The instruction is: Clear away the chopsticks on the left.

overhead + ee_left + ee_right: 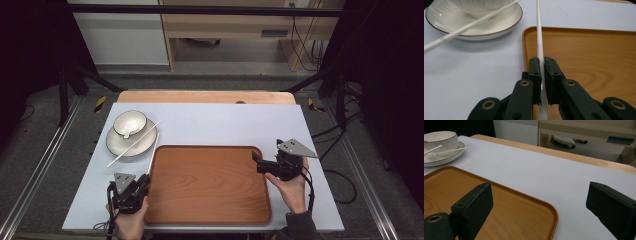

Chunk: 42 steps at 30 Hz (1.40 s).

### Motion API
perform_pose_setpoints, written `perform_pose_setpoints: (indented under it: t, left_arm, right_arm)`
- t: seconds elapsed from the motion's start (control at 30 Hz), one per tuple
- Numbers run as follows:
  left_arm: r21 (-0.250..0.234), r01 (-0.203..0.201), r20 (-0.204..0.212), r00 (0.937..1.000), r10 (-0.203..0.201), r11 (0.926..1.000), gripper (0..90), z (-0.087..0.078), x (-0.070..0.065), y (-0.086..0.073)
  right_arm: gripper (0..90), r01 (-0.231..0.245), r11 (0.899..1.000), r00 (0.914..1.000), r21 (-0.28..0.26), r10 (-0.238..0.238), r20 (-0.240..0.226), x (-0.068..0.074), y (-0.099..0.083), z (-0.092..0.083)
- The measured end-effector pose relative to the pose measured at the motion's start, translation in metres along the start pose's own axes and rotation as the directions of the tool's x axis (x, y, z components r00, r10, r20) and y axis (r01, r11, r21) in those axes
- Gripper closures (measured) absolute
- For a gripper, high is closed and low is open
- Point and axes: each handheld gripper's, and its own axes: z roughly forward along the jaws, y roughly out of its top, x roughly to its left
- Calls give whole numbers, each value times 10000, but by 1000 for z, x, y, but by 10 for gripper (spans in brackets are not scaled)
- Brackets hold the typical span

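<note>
My left gripper [143, 180] [542, 63] is shut on a white chopstick [153, 155] [539, 37] that runs forward along the left rim of the brown wooden tray [210, 200] [586, 50]. A second white chopstick [132, 145] [469, 25] lies across a white plate [117, 146] [499, 28] at the far left. On that plate stands a white bowl [131, 120] [441, 140] with a spoon [128, 133] in it. My right gripper [258, 159] [541, 192] is open with nothing between its jaws, over the tray's far right corner [549, 215].
A pale mat [225, 125] covers the table, and bare wood [200, 96] shows along its far edge. Dark frame rails [45, 155] flank the table. Beyond it stand a white cabinet [125, 35] and a wooden desk with cables [305, 45].
</note>
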Motion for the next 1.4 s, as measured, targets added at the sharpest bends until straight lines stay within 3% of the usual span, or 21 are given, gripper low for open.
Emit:
perform_pose_setpoints:
  t: [0.17,0.27,0.5,1.17,1.3,1.4]
  left_arm:
    - [33,-167,-190,9997,167,9999,842,4,-13,-17]
    - [161,-27,-279,9996,31,9999,842,7,-13,-24]
    - [286,41,-409,9992,-30,9996,842,10,-11,-30]
    - [782,-348,-553,9977,392,9963,836,20,-19,-37]
    - [722,-307,-354,9988,333,9969,786,20,-18,-36]
    - [464,-236,75,9997,233,9986,745,14,-16,-29]
  right_arm:
    - [75,26,10000,10000,60,-26,-4,0,-1,1]
    - [75,21,10000,10000,40,-21,7,0,-1,1]
    - [75,29,10000,10000,93,-29,13,0,-1,2]
    - [74,10,9999,10000,103,-10,-4,0,-1,2]
    - [74,15,10000,10000,77,-15,9,0,-1,1]
    - [74,33,10000,10000,84,-33,8,0,-1,1]
